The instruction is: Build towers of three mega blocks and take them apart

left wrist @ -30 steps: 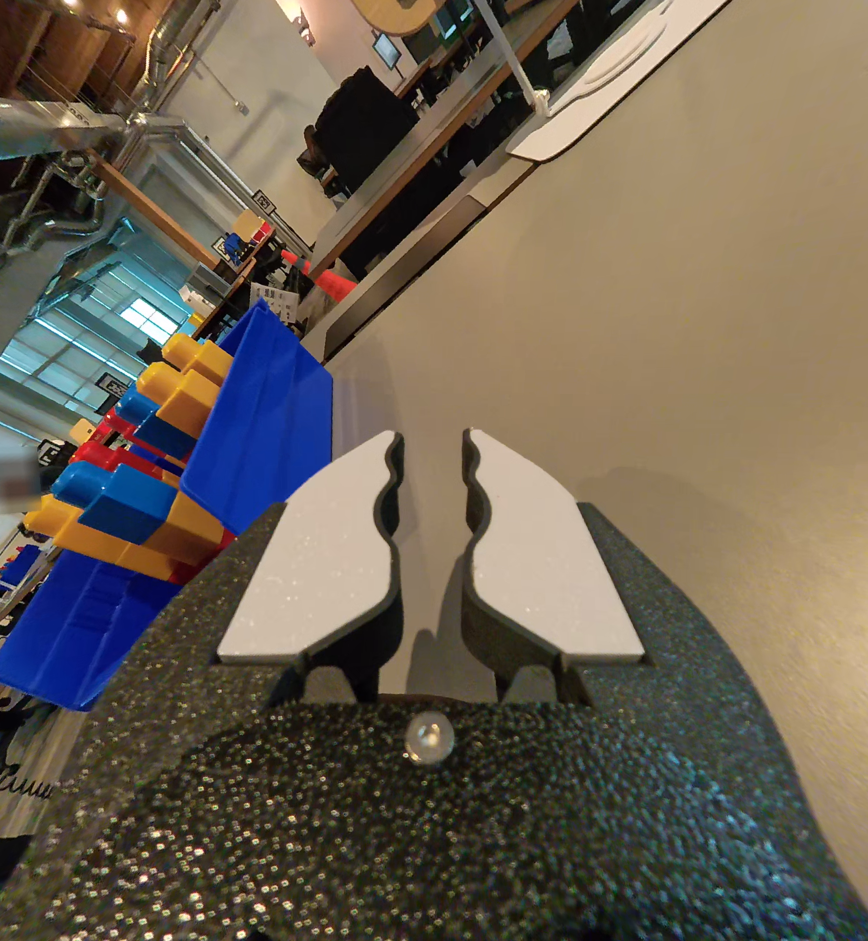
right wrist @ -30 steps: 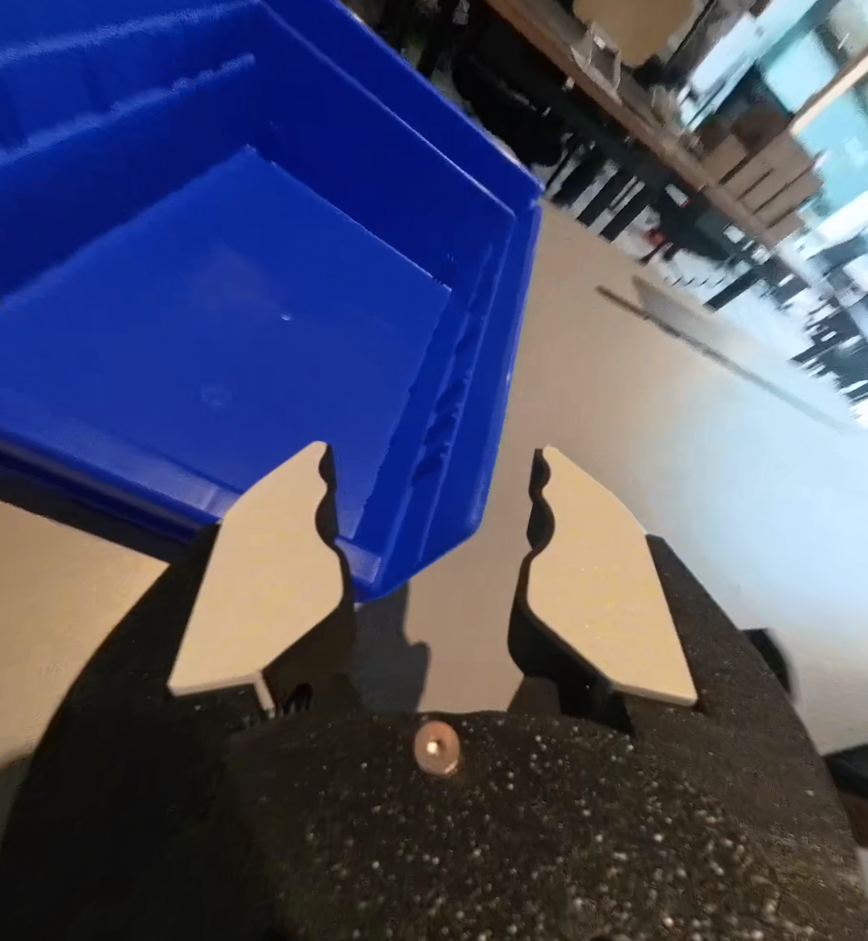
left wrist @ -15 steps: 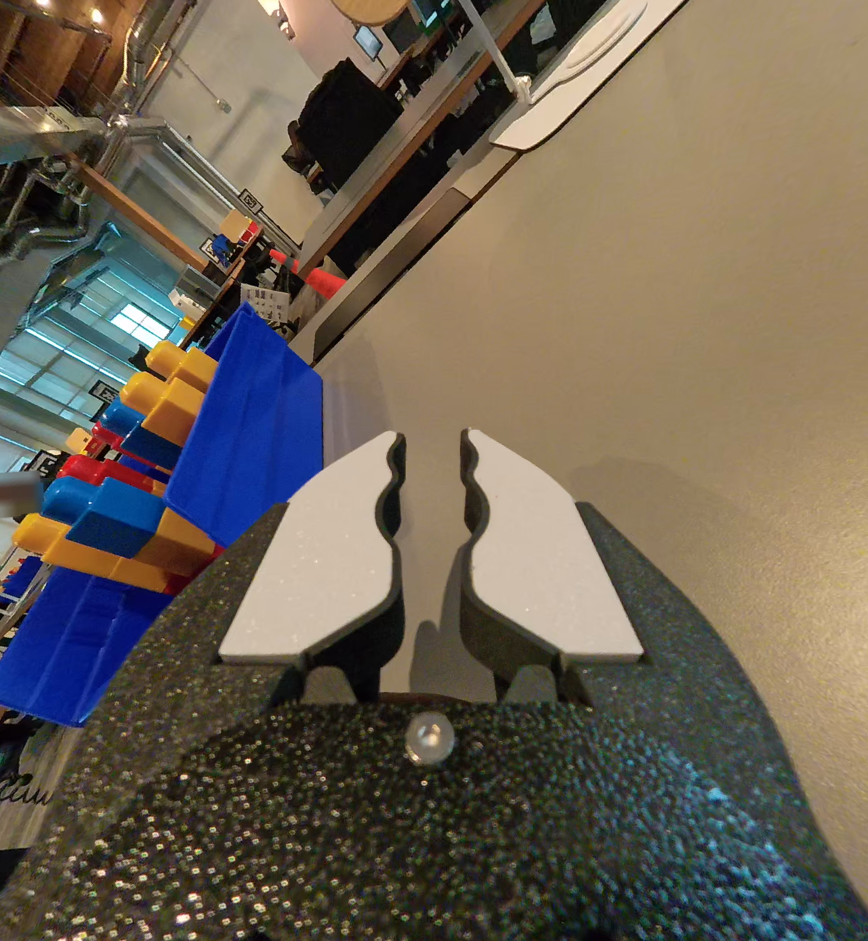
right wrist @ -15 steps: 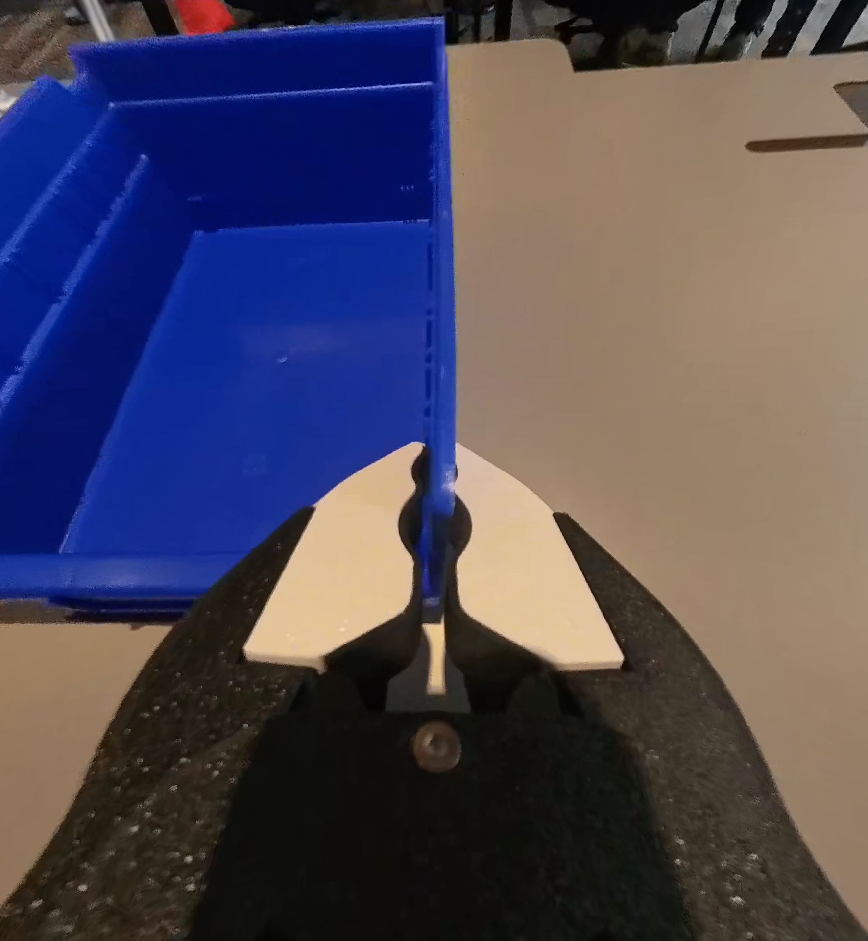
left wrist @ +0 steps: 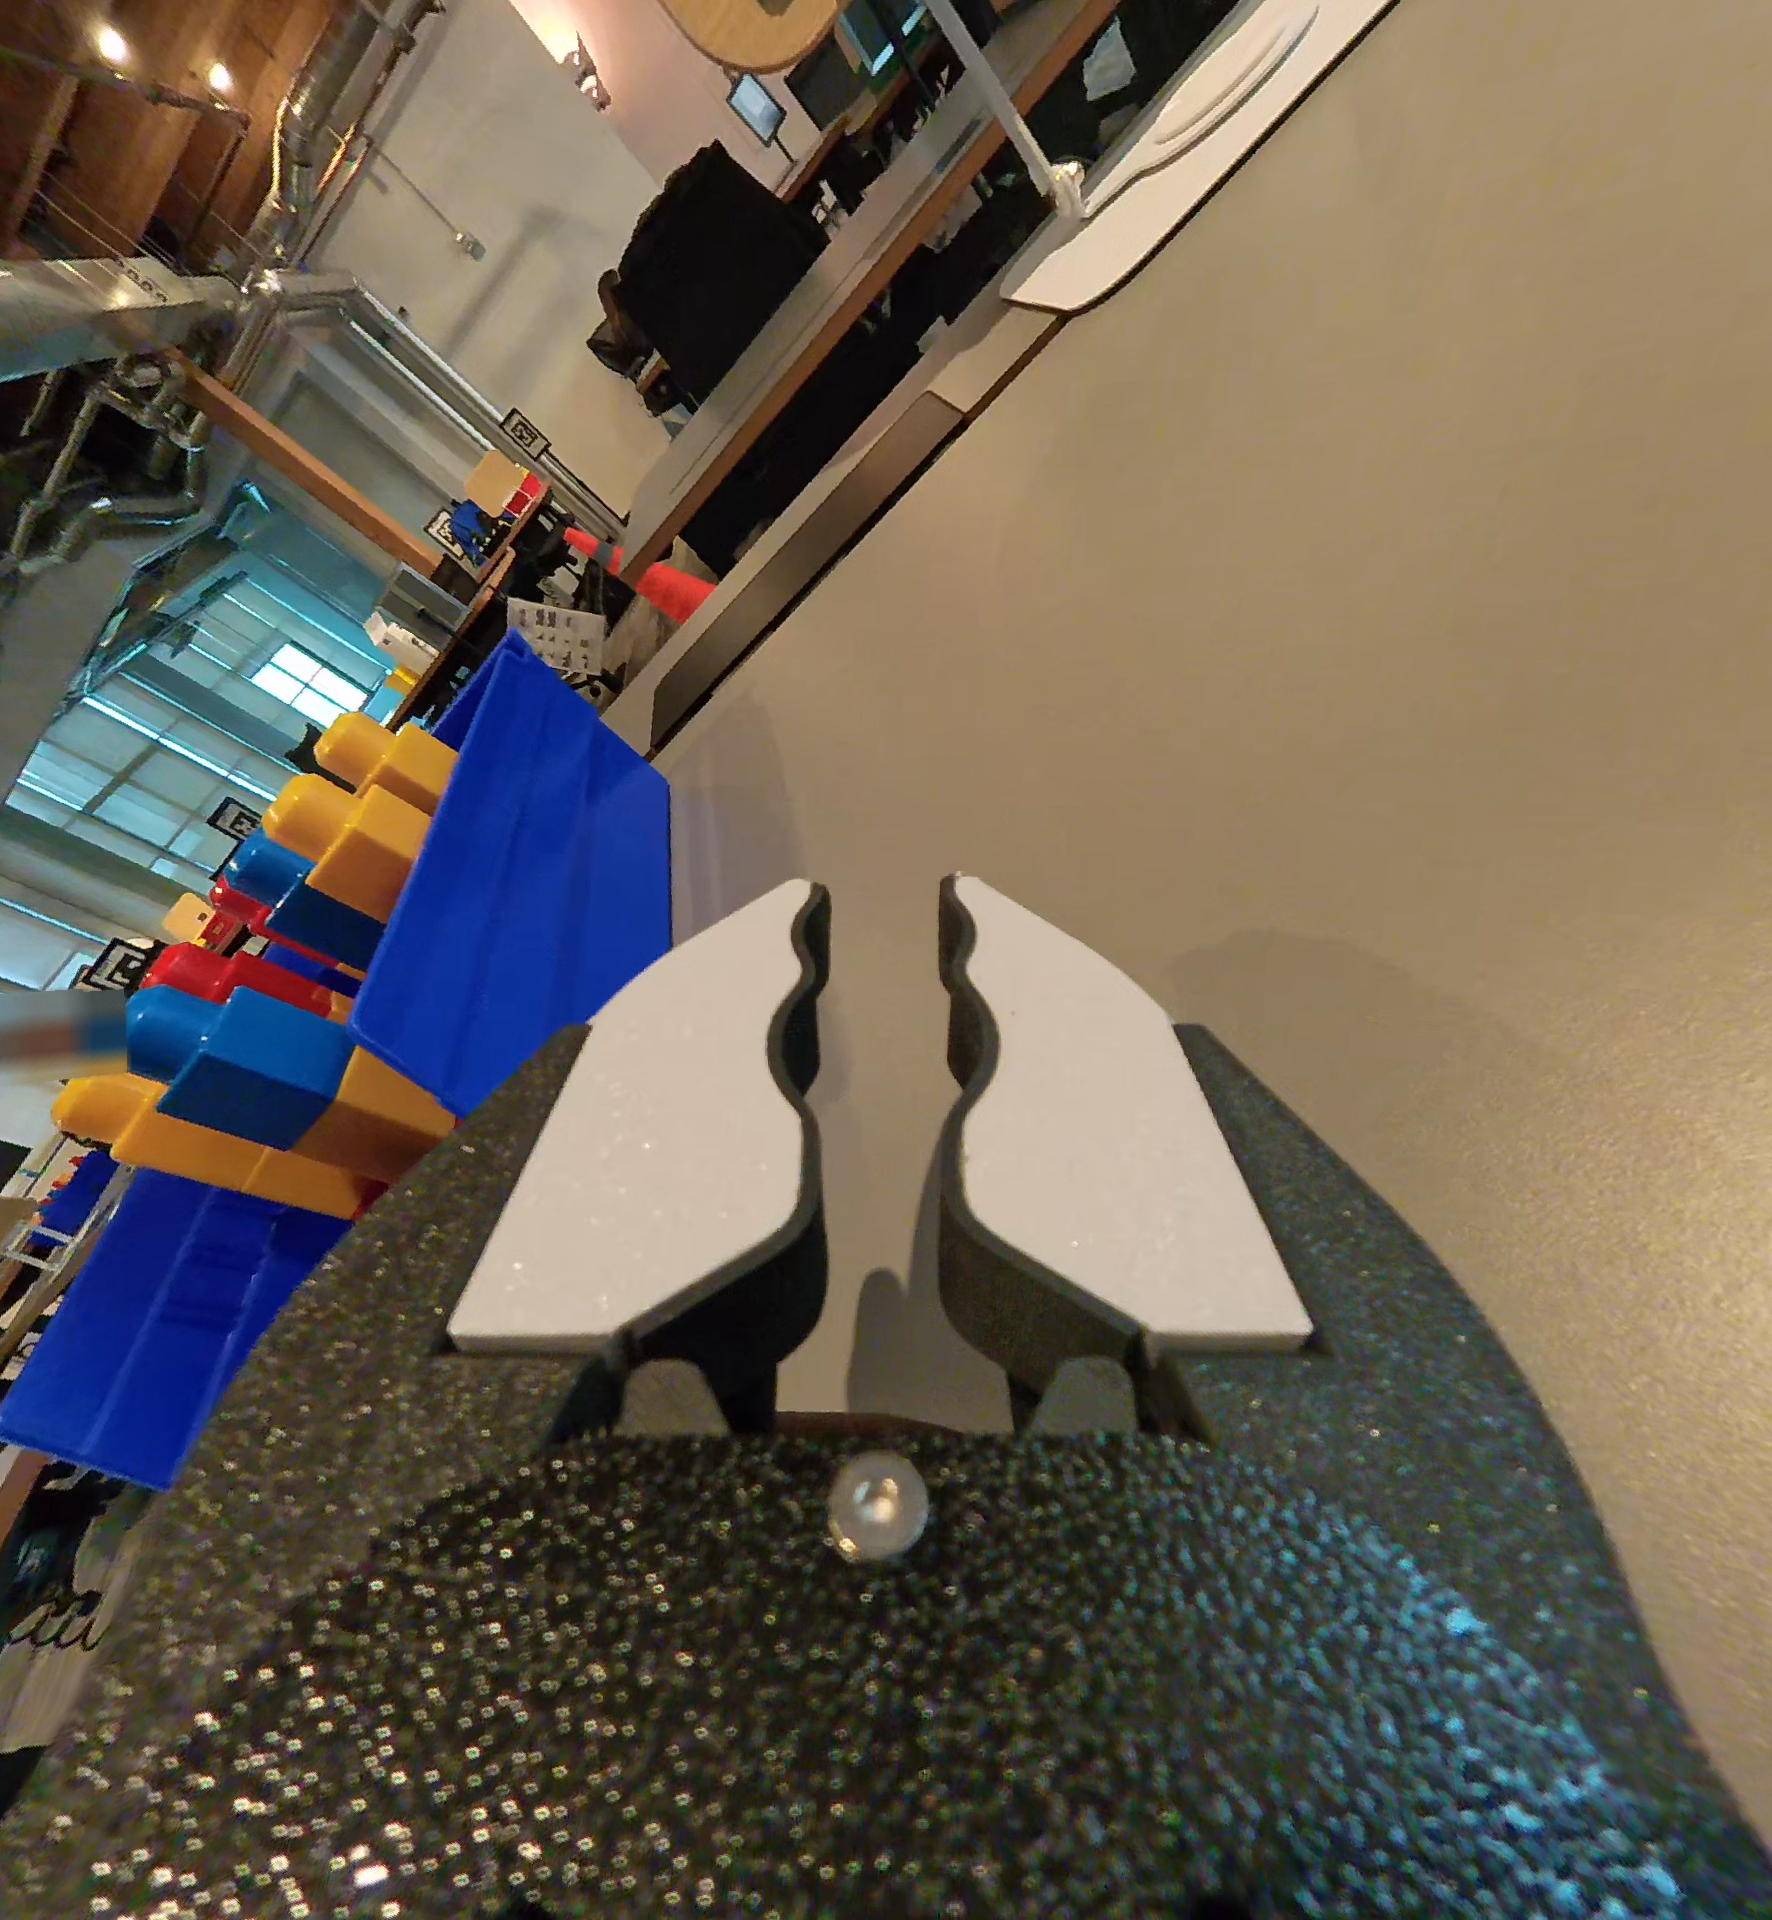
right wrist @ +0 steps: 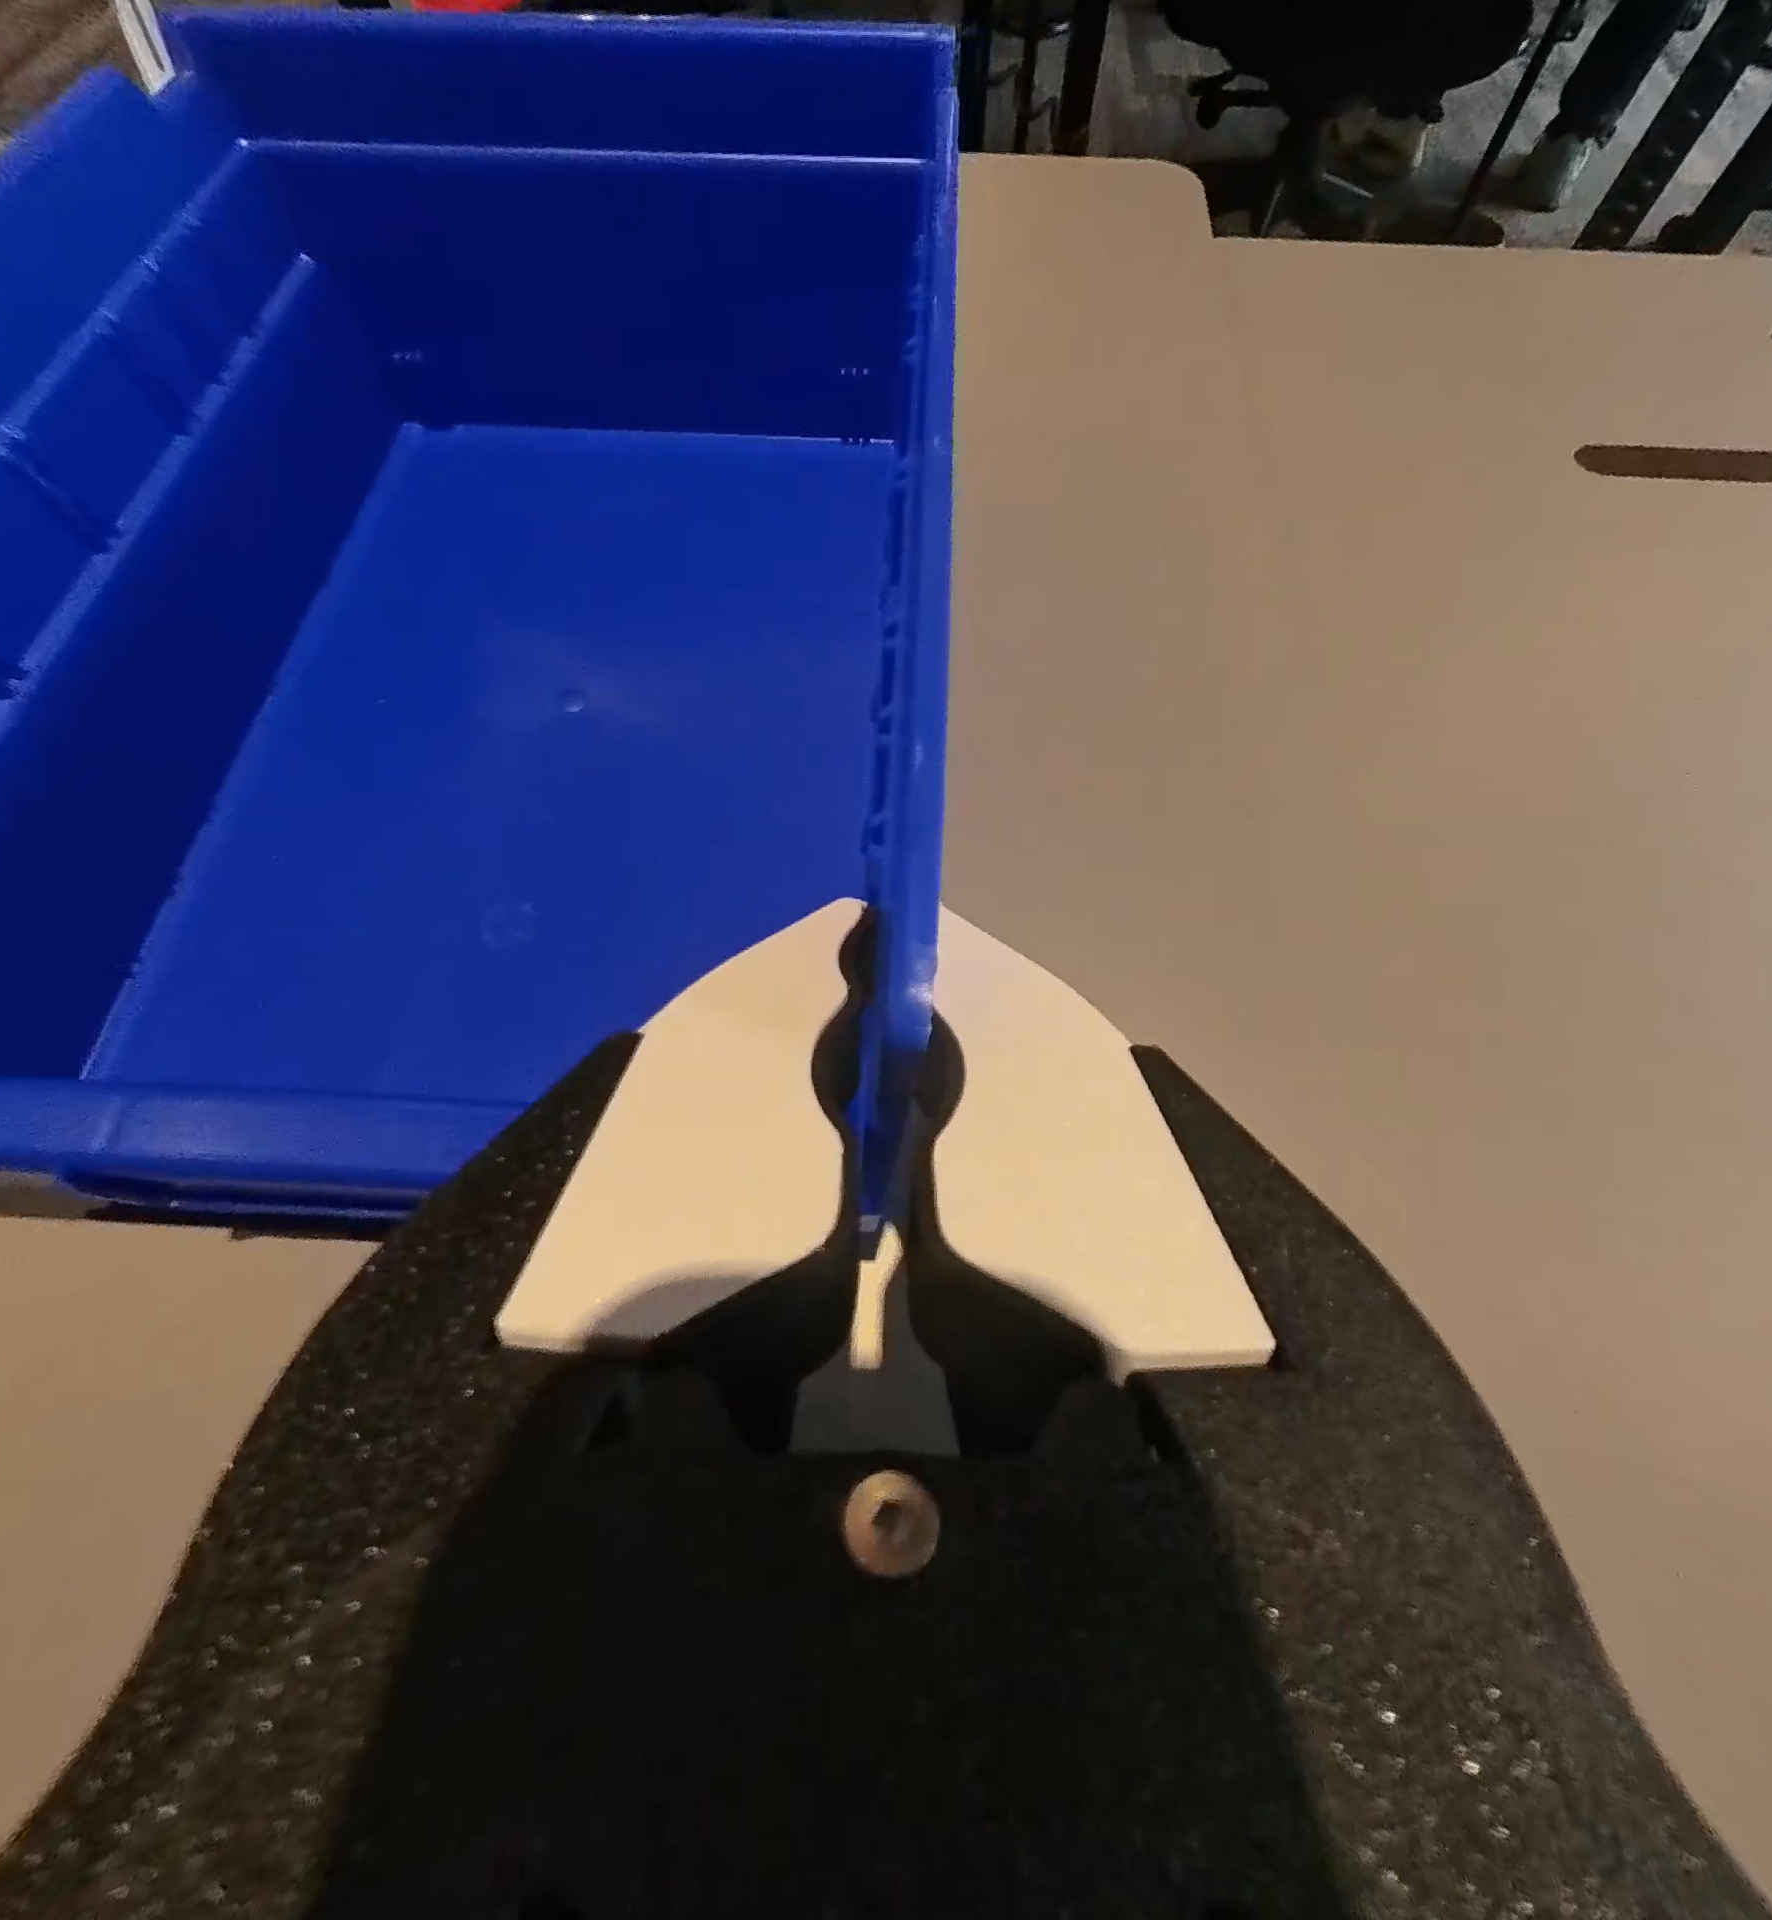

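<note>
Several mega blocks, yellow (left wrist: 373, 800), blue (left wrist: 248, 1060) and red (left wrist: 207, 971), stick up out of a blue bin (left wrist: 518, 883) at the left of the left wrist view. My left gripper (left wrist: 882, 904) lies low over the tan table to the right of that bin, its fingers a narrow gap apart and empty. My right gripper (right wrist: 903, 914) is shut on the near end of the right wall (right wrist: 929, 520) of a blue bin whose floor (right wrist: 549, 727) holds no blocks. No blocks show in the right wrist view.
A second blue bin wall (right wrist: 30, 416) adjoins the held bin on its left. The tan table (right wrist: 1381, 831) stretches to the right, with a slot (right wrist: 1713, 462) cut near its far right edge. Desks, chairs and an orange cone (left wrist: 669, 587) stand beyond the table. Tip to tip, the grippers are about 65 centimeters apart.
My right gripper swung round from the bin's corner, where it was open, and shut on the bin's right wall. My left gripper has barely moved.
</note>
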Motion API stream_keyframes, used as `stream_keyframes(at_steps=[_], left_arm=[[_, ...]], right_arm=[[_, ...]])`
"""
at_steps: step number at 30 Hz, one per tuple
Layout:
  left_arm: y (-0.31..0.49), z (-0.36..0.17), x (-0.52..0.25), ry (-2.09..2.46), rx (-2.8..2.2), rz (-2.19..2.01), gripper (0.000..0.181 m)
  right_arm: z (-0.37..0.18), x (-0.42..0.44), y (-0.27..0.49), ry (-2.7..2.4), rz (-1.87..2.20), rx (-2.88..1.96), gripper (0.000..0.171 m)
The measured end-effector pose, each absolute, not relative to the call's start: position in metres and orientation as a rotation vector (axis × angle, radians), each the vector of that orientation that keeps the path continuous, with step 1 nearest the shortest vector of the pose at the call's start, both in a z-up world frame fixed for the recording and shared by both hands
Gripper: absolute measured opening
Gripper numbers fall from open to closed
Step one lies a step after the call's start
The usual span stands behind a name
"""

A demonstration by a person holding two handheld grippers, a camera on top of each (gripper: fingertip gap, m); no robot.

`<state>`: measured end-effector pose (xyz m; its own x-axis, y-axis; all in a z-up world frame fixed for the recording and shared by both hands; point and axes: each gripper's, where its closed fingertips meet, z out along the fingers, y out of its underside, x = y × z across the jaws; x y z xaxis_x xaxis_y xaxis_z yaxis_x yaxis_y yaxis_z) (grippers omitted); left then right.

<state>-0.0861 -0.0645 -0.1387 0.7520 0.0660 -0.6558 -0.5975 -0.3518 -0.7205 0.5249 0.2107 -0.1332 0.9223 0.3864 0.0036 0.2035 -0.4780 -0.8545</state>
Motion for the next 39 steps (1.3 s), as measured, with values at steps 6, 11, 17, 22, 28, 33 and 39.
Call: stream_keyframes(at_steps=[6,11,17,22,28,33,39], left_arm=[[-0.066,-0.137,-0.091,0.395,-1.809,0.734,0.019],[-0.066,-0.137,-0.092,0.396,-1.808,0.742,0.019],[-0.066,-0.139,-0.092,0.407,-1.817,0.740,0.019],[-0.062,-0.138,-0.088,0.411,-1.816,0.702,0.019],[-0.048,-0.134,-0.069,0.425,-1.799,0.555,0.019],[-0.013,-0.114,-0.048,0.393,-1.789,0.264,0.021],[0.074,-0.087,-0.039,0.402,-1.683,0.170,0.022]], right_arm=[[-0.133,0.525,0.211,-0.439,0.219,-2.083,0.004],[-0.126,0.527,0.211,-0.473,0.172,-2.027,0.014],[-0.085,0.518,0.184,-0.513,0.220,-1.884,0.035],[-0.029,0.423,0.128,-0.825,0.187,-1.639,0.033],[-0.014,0.253,0.051,-1.222,0.320,-1.340,0.030],[-0.073,0.144,0.030,-1.455,0.511,-1.301,0.027],[-0.130,0.109,0.071,-1.420,0.189,-1.201,0.024]])
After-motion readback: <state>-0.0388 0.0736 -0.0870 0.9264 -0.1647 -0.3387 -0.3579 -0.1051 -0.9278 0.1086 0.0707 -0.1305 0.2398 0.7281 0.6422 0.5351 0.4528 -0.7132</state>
